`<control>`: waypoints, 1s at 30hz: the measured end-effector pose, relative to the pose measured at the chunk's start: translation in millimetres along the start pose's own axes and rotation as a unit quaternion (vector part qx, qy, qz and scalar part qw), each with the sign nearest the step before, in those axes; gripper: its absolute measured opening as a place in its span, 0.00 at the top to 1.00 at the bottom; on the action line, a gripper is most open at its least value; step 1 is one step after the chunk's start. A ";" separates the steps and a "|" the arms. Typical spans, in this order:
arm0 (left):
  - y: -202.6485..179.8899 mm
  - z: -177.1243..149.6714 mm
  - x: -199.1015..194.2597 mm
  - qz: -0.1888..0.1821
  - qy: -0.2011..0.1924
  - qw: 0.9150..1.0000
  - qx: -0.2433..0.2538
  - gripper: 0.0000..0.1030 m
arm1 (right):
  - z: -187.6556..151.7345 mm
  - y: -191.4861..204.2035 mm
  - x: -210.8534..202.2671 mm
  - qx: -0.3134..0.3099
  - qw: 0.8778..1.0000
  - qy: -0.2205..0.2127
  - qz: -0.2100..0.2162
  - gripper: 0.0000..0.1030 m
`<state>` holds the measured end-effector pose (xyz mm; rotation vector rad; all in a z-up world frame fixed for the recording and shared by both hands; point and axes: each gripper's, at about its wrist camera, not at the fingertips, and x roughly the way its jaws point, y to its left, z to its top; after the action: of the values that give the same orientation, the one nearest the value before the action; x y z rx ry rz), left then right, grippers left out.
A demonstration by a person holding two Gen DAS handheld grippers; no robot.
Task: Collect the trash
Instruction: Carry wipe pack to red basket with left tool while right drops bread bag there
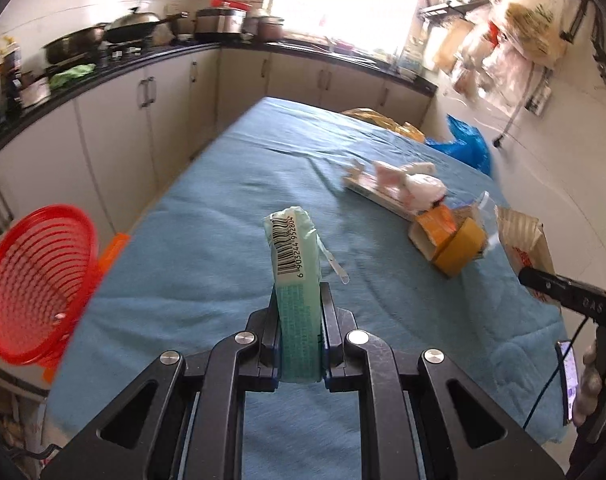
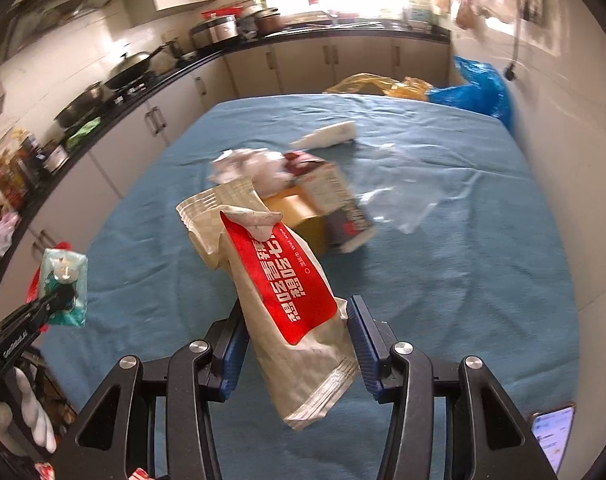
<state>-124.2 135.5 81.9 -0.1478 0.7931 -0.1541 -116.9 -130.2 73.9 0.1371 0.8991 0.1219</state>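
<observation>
My left gripper (image 1: 297, 300) is shut on a pale green tissue pack (image 1: 293, 248) with a barcode, held above the blue-covered table (image 1: 207, 216). It also shows in the right wrist view (image 2: 63, 284). My right gripper (image 2: 297, 316) is shut on a beige wet-wipe pouch with a red label (image 2: 283, 292), held above the table. More trash lies in a heap: a yellow-brown box (image 2: 303, 216), crumpled paper (image 2: 255, 168), a white wrapper (image 2: 331, 136) and clear plastic film (image 2: 403, 200).
A red mesh basket (image 1: 39, 288) hangs off the table's left edge. Kitchen counters with pots (image 1: 131, 28) run along the left and back. A blue bag (image 2: 475, 92) and a yellow bag (image 2: 379, 84) sit at the table's far right. A phone (image 2: 553, 432) lies near right.
</observation>
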 end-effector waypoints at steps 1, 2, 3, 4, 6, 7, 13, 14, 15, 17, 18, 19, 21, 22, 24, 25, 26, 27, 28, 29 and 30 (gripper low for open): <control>5.6 -1.3 -4.0 0.010 -0.005 1.000 -0.004 0.87 | -1.3 8.0 1.2 -0.006 1.000 0.001 0.005 0.50; 10.9 -1.9 -7.1 0.019 -0.008 1.000 -0.008 0.87 | -2.7 14.3 2.5 -0.011 1.000 0.001 0.009 0.50; 15.9 -3.0 -10.4 0.027 -0.011 0.999 -0.012 0.87 | -4.5 24.1 4.2 -0.020 1.000 0.002 0.014 0.50; 20.0 -4.2 -13.0 0.033 -0.014 0.999 -0.016 0.87 | -5.7 31.7 5.4 -0.026 1.000 0.003 0.016 0.50; 31.9 -6.6 -20.2 0.052 -0.021 0.998 -0.024 0.87 | -8.4 48.2 8.0 -0.041 0.999 0.002 0.022 0.50; 38.1 -7.6 -23.0 0.060 -0.024 0.998 -0.028 0.87 | -9.3 57.4 9.7 -0.048 0.998 0.003 0.027 0.50; 75.2 -15.1 -38.1 0.104 -0.037 0.992 -0.056 0.87 | -12.9 104.8 20.8 -0.080 0.995 0.012 0.059 0.50; 81.9 -16.9 -40.5 0.111 -0.039 0.991 -0.060 0.87 | -13.1 111.8 22.4 -0.084 0.994 0.013 0.061 0.50; 89.0 -18.3 -42.6 0.119 -0.040 0.990 -0.064 0.87 | -13.5 121.1 25.0 -0.091 0.994 0.015 0.065 0.50; 97.5 -19.3 -44.8 0.130 -0.042 0.988 -0.069 0.87 | -14.4 136.3 29.0 -0.101 0.992 0.019 0.072 0.49; 104.7 -20.1 -47.3 0.136 -0.045 0.987 -0.073 0.87 | -14.6 145.2 31.5 -0.107 0.991 0.021 0.076 0.50; 108.2 -19.9 -48.5 0.139 -0.046 0.986 -0.076 0.87 | -14.8 154.6 33.9 -0.113 0.990 0.023 0.081 0.50; 121.0 -20.6 -53.5 0.148 -0.052 0.984 -0.084 0.87 | -15.2 172.8 38.3 -0.124 0.988 0.027 0.090 0.50; 126.5 -21.5 -56.0 0.152 -0.054 0.983 -0.087 0.87 | -14.5 182.0 40.7 -0.130 0.987 0.029 0.095 0.49; 139.7 -21.9 -60.9 0.164 -0.060 0.980 -0.093 0.87 | -12.5 201.7 46.0 -0.141 0.984 0.032 0.107 0.49; 146.1 -21.5 -62.2 0.168 -0.062 0.979 -0.096 0.87 | -12.2 211.2 48.5 -0.146 0.982 0.033 0.112 0.49; 154.8 -21.8 -64.2 0.171 -0.064 0.978 -0.101 0.87 | -11.7 221.6 51.5 -0.152 0.981 0.035 0.119 0.49; 161.4 -21.5 -65.1 0.172 -0.064 0.977 -0.105 0.87 | -10.7 233.7 55.0 -0.158 0.978 0.037 0.128 0.49; 167.3 -21.4 -66.4 0.174 -0.064 0.977 -0.108 0.87 | -10.0 243.3 57.7 -0.163 0.977 0.038 0.134 0.49; 175.4 -20.3 -67.3 0.177 -0.065 0.976 -0.112 0.87 | -8.6 253.2 60.4 -0.168 0.975 0.038 0.141 0.49; 185.0 -19.0 -69.2 0.179 -0.066 0.975 -0.118 0.87 | -7.0 266.1 63.8 -0.175 0.973 0.038 0.149 0.49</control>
<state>-170.5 328.4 81.9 -0.2333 0.6922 0.2905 -95.9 142.6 65.5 -0.0630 0.9161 0.5649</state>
